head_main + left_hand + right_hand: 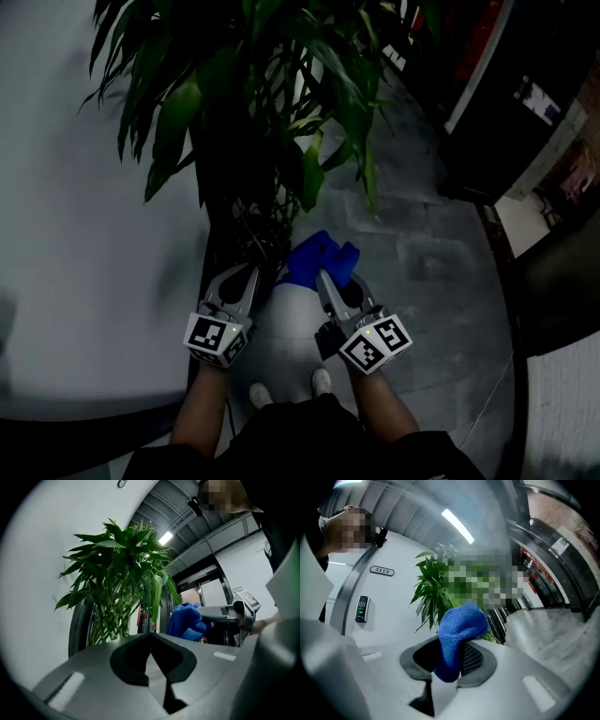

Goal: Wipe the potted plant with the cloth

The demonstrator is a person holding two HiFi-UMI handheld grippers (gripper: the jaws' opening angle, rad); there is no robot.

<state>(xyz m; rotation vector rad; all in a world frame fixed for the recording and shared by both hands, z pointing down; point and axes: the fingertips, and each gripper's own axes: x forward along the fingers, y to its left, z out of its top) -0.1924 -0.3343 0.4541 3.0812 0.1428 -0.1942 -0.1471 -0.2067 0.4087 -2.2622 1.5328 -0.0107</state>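
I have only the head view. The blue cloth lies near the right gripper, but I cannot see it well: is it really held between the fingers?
Observer: Yes. The right gripper view shows the right gripper shut on the blue cloth, which bulges forward past its fingers.
Operator: And does the left gripper hold something?
Observer: No. In the left gripper view the left gripper is shut, its fingers tip to tip with nothing between them.

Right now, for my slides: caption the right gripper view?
Right gripper shut on soft blue cloth before leafy green potted plant.
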